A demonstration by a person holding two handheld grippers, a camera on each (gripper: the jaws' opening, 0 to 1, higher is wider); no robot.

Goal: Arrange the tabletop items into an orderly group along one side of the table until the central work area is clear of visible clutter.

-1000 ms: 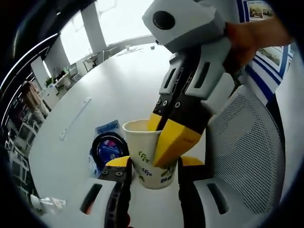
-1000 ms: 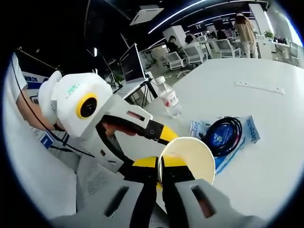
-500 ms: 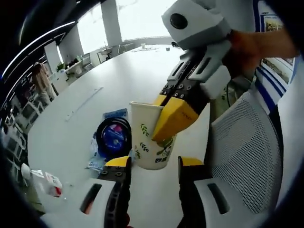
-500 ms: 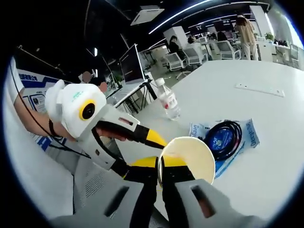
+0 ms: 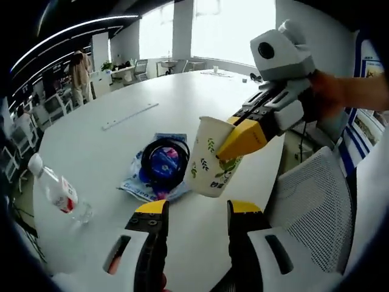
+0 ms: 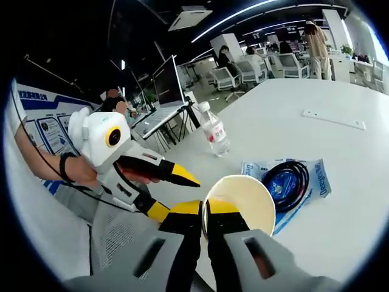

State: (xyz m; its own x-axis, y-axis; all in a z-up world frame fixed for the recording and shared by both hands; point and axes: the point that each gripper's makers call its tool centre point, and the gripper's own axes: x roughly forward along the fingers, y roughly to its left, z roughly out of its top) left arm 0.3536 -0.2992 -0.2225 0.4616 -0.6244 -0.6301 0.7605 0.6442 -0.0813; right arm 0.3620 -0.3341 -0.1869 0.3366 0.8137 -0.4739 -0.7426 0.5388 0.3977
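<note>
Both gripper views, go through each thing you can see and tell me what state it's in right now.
paper cup: tilted, off the table, rim pinched by the right tongs
right tongs: shut on the cup's rim
left tongs: open, holding nothing
water bottle: upright on the table, capped
coiled black cable: wound up, lying on the blue packet
blue packet: flat on the table
</note>
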